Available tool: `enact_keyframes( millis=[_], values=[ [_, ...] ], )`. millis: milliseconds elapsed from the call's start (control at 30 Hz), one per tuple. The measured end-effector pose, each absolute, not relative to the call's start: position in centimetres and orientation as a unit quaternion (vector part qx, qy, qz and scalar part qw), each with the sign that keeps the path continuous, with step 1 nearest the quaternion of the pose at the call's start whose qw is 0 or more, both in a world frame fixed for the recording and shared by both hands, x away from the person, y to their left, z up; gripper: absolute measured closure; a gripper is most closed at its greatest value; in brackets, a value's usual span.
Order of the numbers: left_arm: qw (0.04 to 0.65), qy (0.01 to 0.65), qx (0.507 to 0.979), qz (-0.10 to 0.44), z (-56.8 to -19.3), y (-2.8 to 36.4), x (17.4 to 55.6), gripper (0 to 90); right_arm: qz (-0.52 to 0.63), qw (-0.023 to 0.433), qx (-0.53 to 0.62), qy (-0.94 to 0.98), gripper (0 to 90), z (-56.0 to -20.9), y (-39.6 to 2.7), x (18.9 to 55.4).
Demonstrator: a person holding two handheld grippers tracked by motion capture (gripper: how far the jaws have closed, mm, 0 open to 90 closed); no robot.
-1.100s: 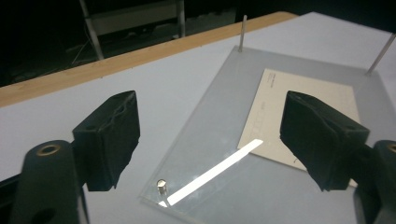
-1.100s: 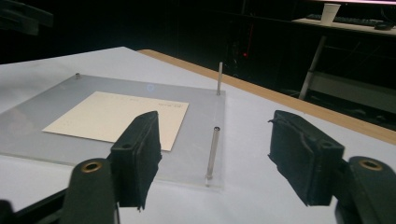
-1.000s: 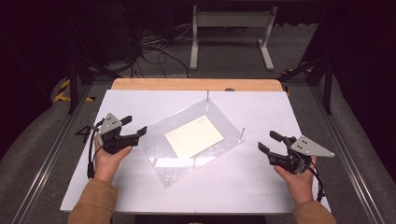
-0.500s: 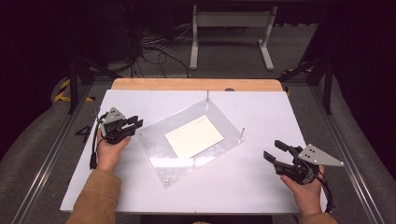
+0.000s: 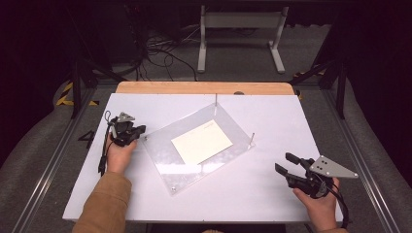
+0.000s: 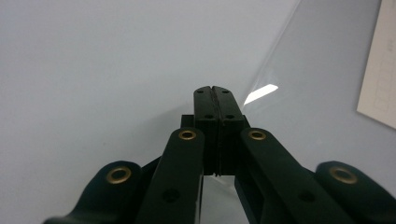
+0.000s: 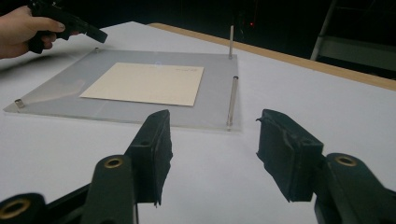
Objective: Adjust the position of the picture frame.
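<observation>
1. We see a white surface (image 5: 145, 194) with a wooden strip along its far edge, and a clear acrylic plate (image 5: 165, 160) lying turned at an angle near its middle.
2. A cream sheet of card (image 5: 201, 141) lies flat on the plate, closer to the far right part of it; faint printing shows near one corner, too small to read.
3. Two thin metal posts stand upright at the plate's far corner (image 5: 215, 100) and right corner (image 5: 252, 138); the near and left corners carry only short studs.
4. The left tongs (image 5: 141, 130), held in the person's left hand (image 5: 119, 150), sit at the left corner of the plate. In the left gripper view the left tongs' two jaws are pressed together with no gap, their tips right at the plate's edge where a bright glint shows. We cannot tell whether the plate's edge is pinched between them.
5. The right tongs (image 5: 286, 162), held in the right hand (image 5: 318, 206), hover low at the near right of the surface, well apart from the plate. Their jaws stand wide, nothing between them, and point toward the plate's right corner.
6. In the right gripper view the right-corner post stands between the spread jaws, farther off, and the left hand with its tongs shows at the plate's far side.
7. A tan sleeve (image 5: 104, 204) covers the left forearm.
</observation>
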State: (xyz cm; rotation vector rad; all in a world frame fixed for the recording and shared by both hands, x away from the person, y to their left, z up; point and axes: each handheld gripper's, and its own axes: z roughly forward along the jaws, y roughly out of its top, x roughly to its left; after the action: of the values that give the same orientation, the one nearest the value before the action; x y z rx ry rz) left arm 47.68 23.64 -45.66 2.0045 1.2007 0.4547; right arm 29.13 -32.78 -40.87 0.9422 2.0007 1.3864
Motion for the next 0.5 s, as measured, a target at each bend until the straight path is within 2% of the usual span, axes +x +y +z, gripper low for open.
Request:
enact_keyframes(
  millis=[133,267,500],
  values=[
    [0.358,0.487,0.781,0.156,-46.40,23.88,47.96,89.6,0.513,0.254,0.350,0.741,42.0,-41.07,-32.63,29.32],
    [0.348,0.481,0.788,0.165,-46.31,23.64,47.85,89.8,0.513,0.248,0.350,0.744,41.7,-41.11,-32.46,29.45],
    [0.337,0.457,0.809,0.150,-46.00,23.14,47.18,90.0,0.518,0.242,0.357,0.738,41.8,-41.10,-32.75,29.54]
  ],
)
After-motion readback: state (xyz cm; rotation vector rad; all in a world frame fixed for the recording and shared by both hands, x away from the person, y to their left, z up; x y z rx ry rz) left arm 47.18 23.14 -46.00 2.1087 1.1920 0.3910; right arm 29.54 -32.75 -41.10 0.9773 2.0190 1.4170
